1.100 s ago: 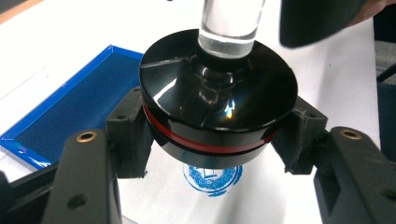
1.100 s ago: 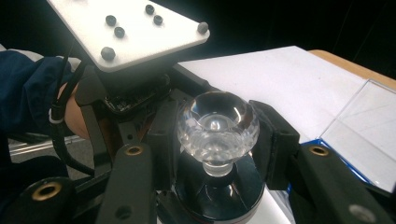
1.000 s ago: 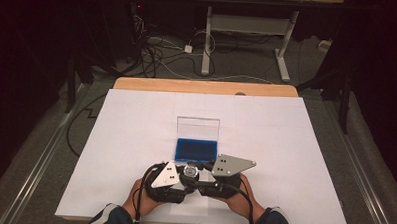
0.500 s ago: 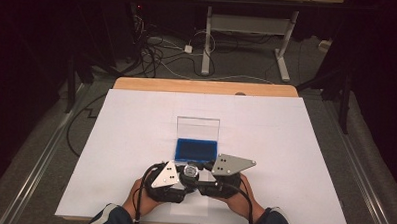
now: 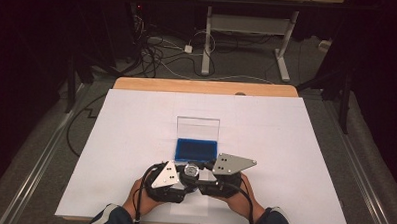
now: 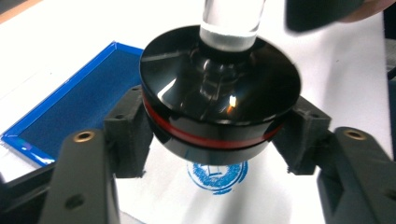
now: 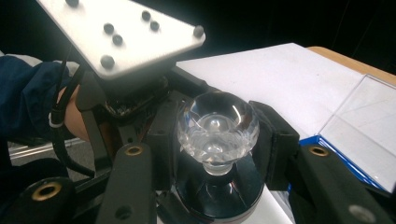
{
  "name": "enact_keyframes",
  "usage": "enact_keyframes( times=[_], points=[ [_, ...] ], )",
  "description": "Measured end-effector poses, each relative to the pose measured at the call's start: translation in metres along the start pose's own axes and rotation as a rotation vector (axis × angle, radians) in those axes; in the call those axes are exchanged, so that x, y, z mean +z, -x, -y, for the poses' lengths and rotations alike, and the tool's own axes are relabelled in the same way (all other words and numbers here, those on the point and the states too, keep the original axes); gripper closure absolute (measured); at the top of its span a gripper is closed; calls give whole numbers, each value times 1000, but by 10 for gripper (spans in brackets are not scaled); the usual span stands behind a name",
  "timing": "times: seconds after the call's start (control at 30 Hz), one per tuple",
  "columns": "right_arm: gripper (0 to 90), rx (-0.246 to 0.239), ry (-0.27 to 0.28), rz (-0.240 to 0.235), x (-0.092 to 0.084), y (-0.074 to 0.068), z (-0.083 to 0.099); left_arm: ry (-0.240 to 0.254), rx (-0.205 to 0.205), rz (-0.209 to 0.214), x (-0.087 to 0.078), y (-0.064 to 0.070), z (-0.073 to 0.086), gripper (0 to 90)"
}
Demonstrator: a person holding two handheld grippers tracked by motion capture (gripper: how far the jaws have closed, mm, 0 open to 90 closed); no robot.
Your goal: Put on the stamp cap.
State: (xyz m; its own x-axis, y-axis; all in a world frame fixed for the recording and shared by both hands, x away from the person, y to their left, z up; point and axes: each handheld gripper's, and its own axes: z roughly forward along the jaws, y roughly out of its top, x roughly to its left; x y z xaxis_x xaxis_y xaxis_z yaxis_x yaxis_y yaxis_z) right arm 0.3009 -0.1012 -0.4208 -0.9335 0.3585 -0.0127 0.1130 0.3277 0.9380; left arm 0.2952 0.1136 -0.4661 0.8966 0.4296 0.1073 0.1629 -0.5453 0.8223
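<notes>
A stamp [image 5: 190,170] with a round black base [image 6: 219,88], a red ring and a clear crystal knob [image 7: 217,126] hangs just above the white paper, over a round blue imprint [image 6: 217,175]. My right gripper [image 7: 217,135] is shut on the knob. My left gripper [image 6: 212,140] has the black base between its pads. Its jaws have just been opening, and the pads stand close beside the base without pressing it. In the high view both grippers, left [image 5: 184,177] and right [image 5: 198,176], meet at the stamp near the table's front edge.
An open blue ink pad [image 5: 196,149] with its clear lid [image 5: 198,127] upright lies just beyond the stamp. White paper [image 5: 285,135] covers the wooden table [image 5: 202,86]. Cables and desk legs lie on the floor behind.
</notes>
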Motion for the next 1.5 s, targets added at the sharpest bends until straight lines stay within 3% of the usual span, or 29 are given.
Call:
enact_keyframes(
  times=[0.37, 0.43, 0.9, 1.5],
  points=[
    [567, -2, 12, 7, -5, 3, -3, -7, 4, -11, -1, -2, 2, 296],
    [567, -5, 12, 11, -6, 3, -3, -3, 22, -33, -4, -2, 3, 304],
    [567, -11, 22, 30, -13, 6, -7, 2, 32, -95, -20, -11, 10, 243],
    [567, 1, 21, 51, -19, 13, -7, 10, -6, -177, -50, -25, 25, 181]
  ],
)
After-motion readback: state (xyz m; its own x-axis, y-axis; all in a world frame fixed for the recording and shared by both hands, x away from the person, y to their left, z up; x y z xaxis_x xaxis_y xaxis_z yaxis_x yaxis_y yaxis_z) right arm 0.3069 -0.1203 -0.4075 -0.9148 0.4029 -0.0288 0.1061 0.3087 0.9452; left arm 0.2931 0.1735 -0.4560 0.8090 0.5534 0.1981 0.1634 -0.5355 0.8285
